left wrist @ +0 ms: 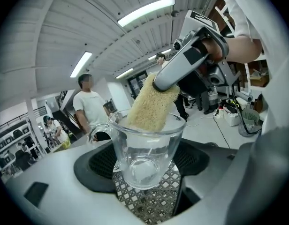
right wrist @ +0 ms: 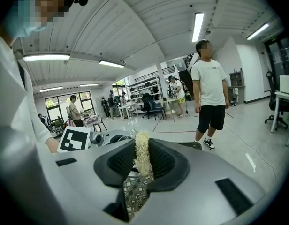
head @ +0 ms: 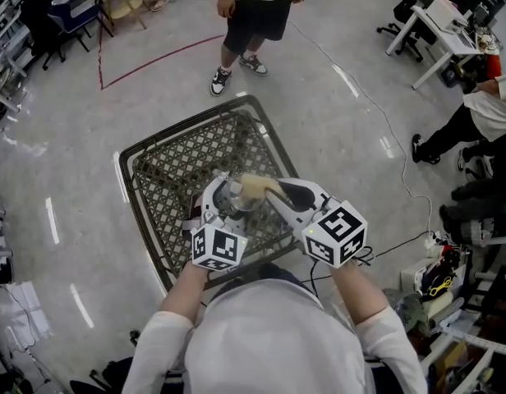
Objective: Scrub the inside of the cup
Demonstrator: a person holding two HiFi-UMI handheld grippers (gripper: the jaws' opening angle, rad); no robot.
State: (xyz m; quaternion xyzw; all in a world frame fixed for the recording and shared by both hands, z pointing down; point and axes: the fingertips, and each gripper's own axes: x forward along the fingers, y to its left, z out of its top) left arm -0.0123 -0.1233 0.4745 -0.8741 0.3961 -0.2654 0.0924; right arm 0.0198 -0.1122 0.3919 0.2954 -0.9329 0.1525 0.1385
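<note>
A clear glass cup [left wrist: 144,149] with a handle sits between the jaws of my left gripper [left wrist: 145,175], which is shut on it. The cup is tilted, mouth towards the other gripper. A tan loofah sponge [left wrist: 152,106] rests at the rim with its lower end inside the mouth. My right gripper [right wrist: 140,159] is shut on the sponge [right wrist: 142,153]. In the head view the left gripper [head: 229,198] and right gripper [head: 271,189] meet above a mesh table, with the sponge [head: 253,187] at the cup [head: 236,200].
A dark metal lattice table [head: 175,167] stands below the grippers. A person [head: 255,15] stands just beyond it. Another person [head: 475,117] sits at the right near a white desk [head: 442,19]. Cables and bins [head: 438,273] lie at the right.
</note>
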